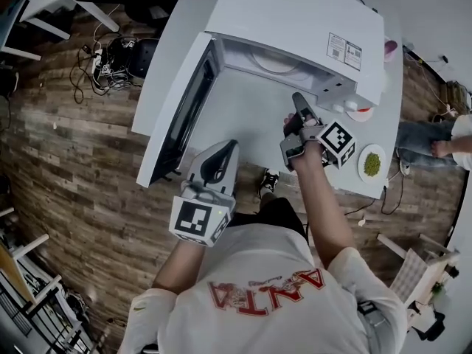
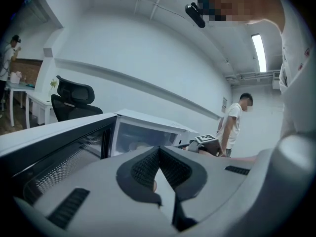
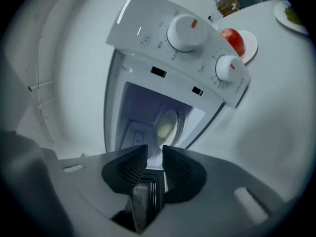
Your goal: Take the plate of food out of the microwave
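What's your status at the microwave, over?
Left gripper jaws shut, right gripper jaws apart, both empty. Plate inside open microwave, untouched. Door swung wide, nothing blocking.

The head view looks steeply down on the microwave point(image 1: 295, 21) from above its front, well apart. The left gripper view sits low by its open door point(image 2: 54, 157), facing roughly level. The right gripper view (rolled askew) faces its open front from near; all three share that opening.

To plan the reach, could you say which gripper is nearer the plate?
Right. The right gripper sits just before the microwave, facing the plate; the left gripper is farther back, by the door.
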Demonstrator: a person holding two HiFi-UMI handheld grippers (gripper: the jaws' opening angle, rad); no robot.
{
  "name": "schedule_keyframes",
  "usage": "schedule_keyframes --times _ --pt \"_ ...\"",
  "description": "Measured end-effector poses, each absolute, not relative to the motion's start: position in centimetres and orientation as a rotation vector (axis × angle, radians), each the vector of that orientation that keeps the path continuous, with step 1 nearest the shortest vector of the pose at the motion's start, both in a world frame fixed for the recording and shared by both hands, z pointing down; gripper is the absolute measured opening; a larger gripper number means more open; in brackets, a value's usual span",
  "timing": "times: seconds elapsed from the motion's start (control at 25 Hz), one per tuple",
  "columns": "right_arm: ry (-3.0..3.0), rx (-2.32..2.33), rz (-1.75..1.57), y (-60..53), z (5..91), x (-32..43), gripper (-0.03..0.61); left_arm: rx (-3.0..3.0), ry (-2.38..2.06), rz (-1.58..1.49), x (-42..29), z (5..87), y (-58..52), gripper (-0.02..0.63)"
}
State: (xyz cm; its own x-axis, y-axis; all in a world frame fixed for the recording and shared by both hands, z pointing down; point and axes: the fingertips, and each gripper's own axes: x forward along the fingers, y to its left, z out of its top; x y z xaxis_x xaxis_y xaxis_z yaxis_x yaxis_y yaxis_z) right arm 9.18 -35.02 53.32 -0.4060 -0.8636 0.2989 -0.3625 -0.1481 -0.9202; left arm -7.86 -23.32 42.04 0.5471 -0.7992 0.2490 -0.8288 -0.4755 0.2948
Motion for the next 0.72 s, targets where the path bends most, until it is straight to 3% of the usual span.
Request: schedule_keyframes --times 0.72 --pt "1.389 -1.391 -1.688 -42.6 60.1 7.5 0.075 2.396 -1.298 0.130 -8.1 44.0 -26.4 0.009"
